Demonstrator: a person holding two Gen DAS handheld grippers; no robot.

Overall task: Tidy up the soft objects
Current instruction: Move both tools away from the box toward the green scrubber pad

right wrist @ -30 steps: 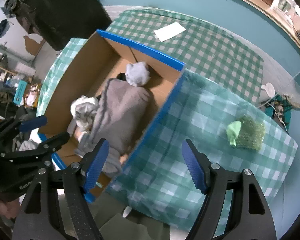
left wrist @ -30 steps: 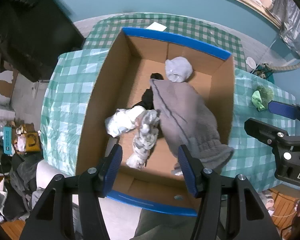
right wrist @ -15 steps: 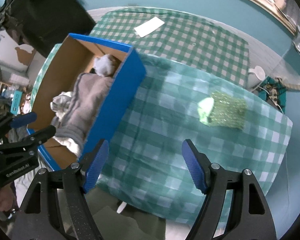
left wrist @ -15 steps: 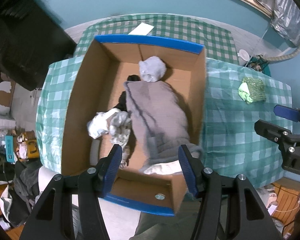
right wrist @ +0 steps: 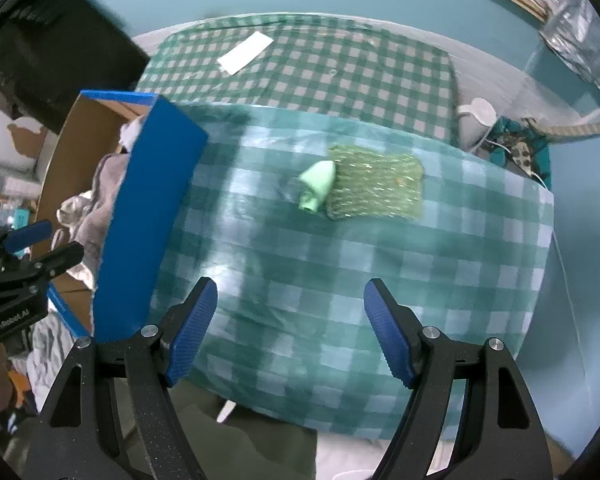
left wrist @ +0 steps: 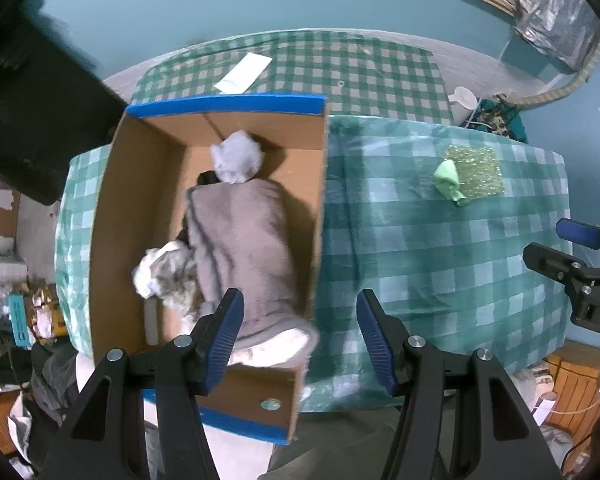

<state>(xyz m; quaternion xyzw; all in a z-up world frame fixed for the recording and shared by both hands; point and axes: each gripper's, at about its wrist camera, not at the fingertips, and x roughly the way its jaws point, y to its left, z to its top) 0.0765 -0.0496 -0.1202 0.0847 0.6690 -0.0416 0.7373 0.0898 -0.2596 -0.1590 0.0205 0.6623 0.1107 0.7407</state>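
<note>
Both tongs hang open and empty above the bench (right wrist: pixel 340 280), which is covered in a green checked cloth. The left tongs (left wrist: pixel 300 338) sit over the near right corner of the cardboard box (left wrist: pixel 112 216), its rim edged in blue; inside lie a grey garment (left wrist: pixel 248 240), a pale grey bundle (left wrist: pixel 238 158) at the far end and a white bundle (left wrist: pixel 160 272) at the left. The right tongs (right wrist: pixel 290 330) hover over bare cloth, with the green sparkly cloth (right wrist: pixel 376 188) and a pale green piece (right wrist: pixel 318 190) touching it farther off, right of the box. A white paper (right wrist: pixel 244 53) lies at the far side
</note>
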